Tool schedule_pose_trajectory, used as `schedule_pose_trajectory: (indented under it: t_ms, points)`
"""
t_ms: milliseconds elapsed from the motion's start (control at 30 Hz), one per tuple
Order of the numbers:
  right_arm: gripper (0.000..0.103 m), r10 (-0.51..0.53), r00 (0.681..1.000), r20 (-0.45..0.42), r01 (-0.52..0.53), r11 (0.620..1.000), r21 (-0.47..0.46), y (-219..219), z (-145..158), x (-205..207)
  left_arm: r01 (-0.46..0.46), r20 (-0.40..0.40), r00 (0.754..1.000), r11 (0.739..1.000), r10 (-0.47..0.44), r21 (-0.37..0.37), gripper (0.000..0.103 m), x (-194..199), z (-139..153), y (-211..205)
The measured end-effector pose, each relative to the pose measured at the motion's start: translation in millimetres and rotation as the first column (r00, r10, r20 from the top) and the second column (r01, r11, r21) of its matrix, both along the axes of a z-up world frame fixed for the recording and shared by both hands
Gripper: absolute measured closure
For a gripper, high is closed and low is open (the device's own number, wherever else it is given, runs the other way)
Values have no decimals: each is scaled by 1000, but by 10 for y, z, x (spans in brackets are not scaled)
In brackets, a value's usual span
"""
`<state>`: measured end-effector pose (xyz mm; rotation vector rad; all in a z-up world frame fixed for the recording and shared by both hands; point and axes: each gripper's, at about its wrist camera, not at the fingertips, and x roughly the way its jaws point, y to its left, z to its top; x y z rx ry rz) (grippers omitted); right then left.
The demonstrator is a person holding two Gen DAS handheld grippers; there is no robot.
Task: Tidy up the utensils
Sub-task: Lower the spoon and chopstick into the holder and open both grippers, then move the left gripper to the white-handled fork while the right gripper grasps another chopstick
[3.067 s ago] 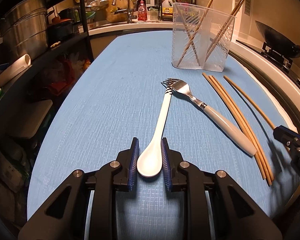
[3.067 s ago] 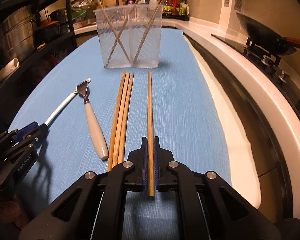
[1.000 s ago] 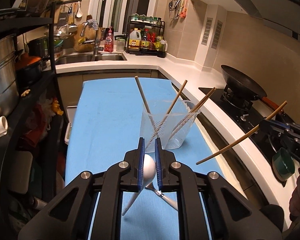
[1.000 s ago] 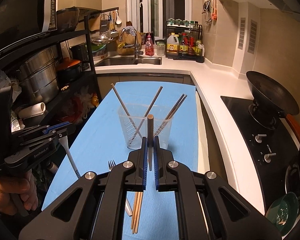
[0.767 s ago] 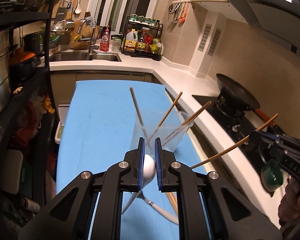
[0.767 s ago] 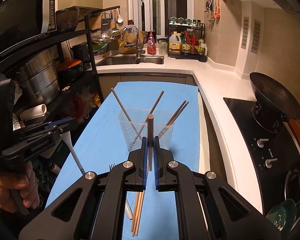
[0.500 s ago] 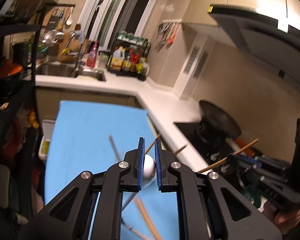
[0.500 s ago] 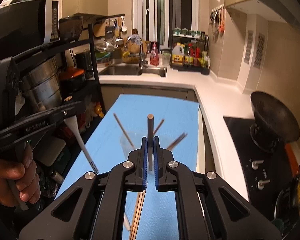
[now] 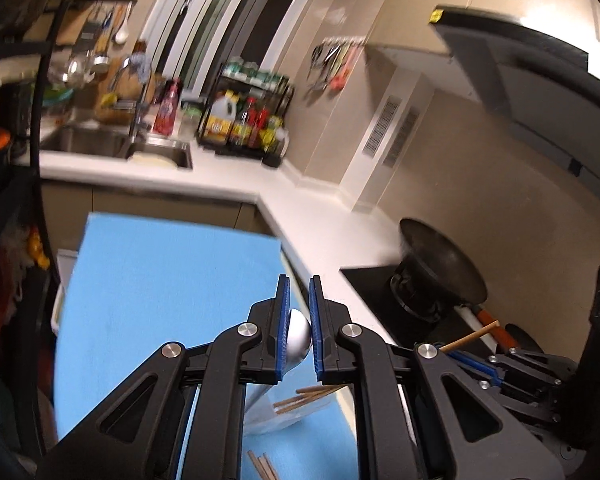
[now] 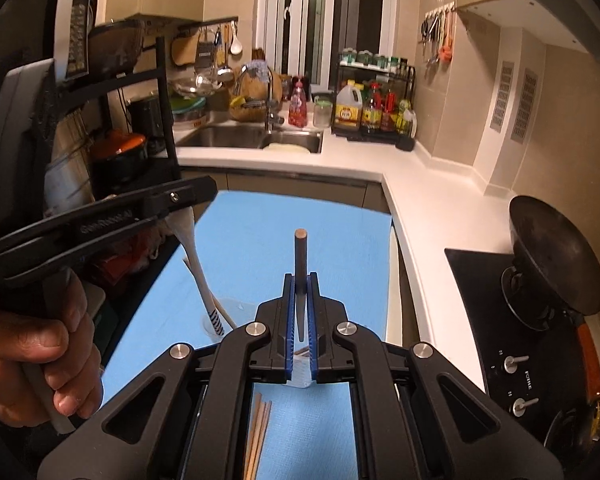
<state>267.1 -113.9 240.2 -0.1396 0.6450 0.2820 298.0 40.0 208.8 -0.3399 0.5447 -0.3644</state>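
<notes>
My left gripper (image 9: 299,298) is shut on the bowl of a white spoon (image 9: 298,336). The right wrist view shows that spoon (image 10: 198,268) hanging handle down, its tip at the rim of the clear holder (image 10: 236,312). My right gripper (image 10: 300,300) is shut on a wooden chopstick (image 10: 300,258), held upright above the holder. The left wrist view shows that chopstick (image 9: 470,337) in the right gripper, and chopstick tips (image 9: 304,398) in the holder below. Loose chopsticks (image 10: 258,432) lie on the blue mat (image 10: 260,236).
A black rack (image 10: 140,128) with pots stands to the left. A white counter (image 10: 432,208) with a sink (image 10: 252,138) and bottles runs behind and right. A black wok (image 10: 556,256) sits on the stove at right.
Both grippers rose further and tilted down over the holder. The spoon's handle now hangs at the holder's rim. The holder has slipped mostly below both views.
</notes>
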Motion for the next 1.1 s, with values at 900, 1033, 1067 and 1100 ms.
schedule_pose_trajectory:
  t_ms: [900, 1033, 1067, 1100]
  points:
    - [61, -35, 993, 112, 30, 998, 47, -269, -160, -942, -92, 33, 996, 979, 88, 181, 76, -949, -352, 243]
    - [97, -31, 995, 94, 20, 993, 121, -410, -480, -1316, -117, 47, 993, 970, 110, 215, 87, -1418, -613, 305]
    - [99, -30, 996, 88, 19, 991, 129, -422, -574, -1373, -122, 52, 992, 965, 113, 231, 87, -1529, -701, 302]
    - [100, -31, 997, 76, 20, 990, 137, -431, -717, -1443, -123, 52, 992, 961, 114, 247, 89, -1605, -775, 288]
